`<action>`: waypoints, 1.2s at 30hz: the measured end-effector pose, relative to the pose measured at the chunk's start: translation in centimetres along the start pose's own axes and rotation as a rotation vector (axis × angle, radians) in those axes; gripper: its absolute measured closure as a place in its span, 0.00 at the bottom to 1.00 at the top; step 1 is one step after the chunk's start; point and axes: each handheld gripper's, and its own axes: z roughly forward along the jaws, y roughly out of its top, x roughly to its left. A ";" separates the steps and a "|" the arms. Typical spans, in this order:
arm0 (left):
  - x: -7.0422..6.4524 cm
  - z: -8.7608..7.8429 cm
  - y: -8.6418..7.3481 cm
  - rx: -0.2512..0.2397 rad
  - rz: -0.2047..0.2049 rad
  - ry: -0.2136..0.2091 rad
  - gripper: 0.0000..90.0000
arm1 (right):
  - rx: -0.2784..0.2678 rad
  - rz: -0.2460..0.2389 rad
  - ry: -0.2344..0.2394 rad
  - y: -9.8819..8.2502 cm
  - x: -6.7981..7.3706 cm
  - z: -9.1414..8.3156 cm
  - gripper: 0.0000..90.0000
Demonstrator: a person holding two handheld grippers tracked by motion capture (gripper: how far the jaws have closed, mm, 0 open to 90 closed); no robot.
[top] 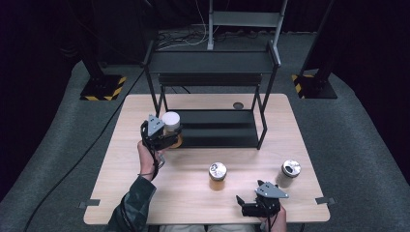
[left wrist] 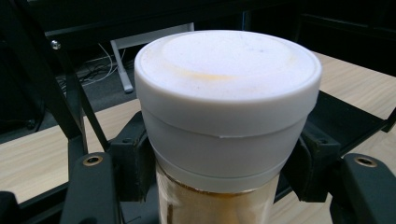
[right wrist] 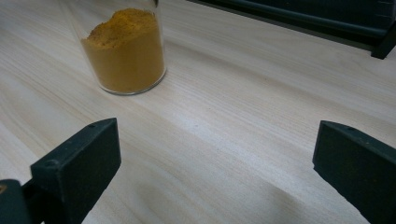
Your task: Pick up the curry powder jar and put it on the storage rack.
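- the left gripper point(top: 167, 137) was clamped on a white-lidded jar point(top: 170, 122), its jaws pressed against the clear glass just under the lid.
- in the left gripper view the white-lidded jar point(left wrist: 227, 116) stood upright between the two black jaws, with the broad lid above them and orange-brown powder showing through the glass below.
- that jar sat at the front left corner of the black shelf rack point(top: 217, 128), at the edge of the rack's low shelf; whether it rested on the shelf or was held just above it could not be told.
- the right gripper point(top: 244, 207) lay low near the front edge of the wooden table point(top: 193, 193), its jaws spread wide with nothing between them.
- in the right gripper view bare tabletop point(right wrist: 233, 116) lay between the parted jaws, and a glass jar of orange powder point(right wrist: 125, 51) stood upright ahead and to the left, well clear of them.
- from above, that jar point(top: 217, 176) stood near the table's middle with a shiny metal top, apart from both grippers.
- a pale silver-topped jar point(top: 289, 173) stood toward the table's right side, near the right gripper but not touching it.
- the person's left hand point(top: 147, 157) gripped the left gripper from behind.
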 end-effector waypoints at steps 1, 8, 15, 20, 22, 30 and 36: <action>0.0 0.0 0.1 0.001 0.000 0.001 0.39 | 0.000 0.000 0.000 0.0 0.0 0.0 0.00; 0.1 0.9 0.4 0.015 -0.017 0.000 0.39 | 0.000 0.000 0.001 0.0 0.0 0.0 0.00; -0.1 1.7 0.5 0.021 -0.020 -0.006 0.39 | 0.001 0.000 0.003 0.0 -0.1 0.0 0.00; -0.2 2.2 0.7 0.029 -0.017 -0.008 0.39 | 0.002 0.000 0.004 0.0 -0.1 0.0 0.00; -0.2 2.3 0.7 0.031 -0.015 -0.007 0.39 | 0.001 0.000 0.005 0.0 -0.1 0.0 0.00; -0.2 2.8 0.7 0.034 -0.016 -0.006 0.39 | 0.001 0.000 0.005 0.0 -0.1 0.0 0.00; -0.1 3.1 0.8 0.037 -0.016 -0.005 0.39 | 0.001 0.000 0.005 0.0 -0.1 0.0 0.00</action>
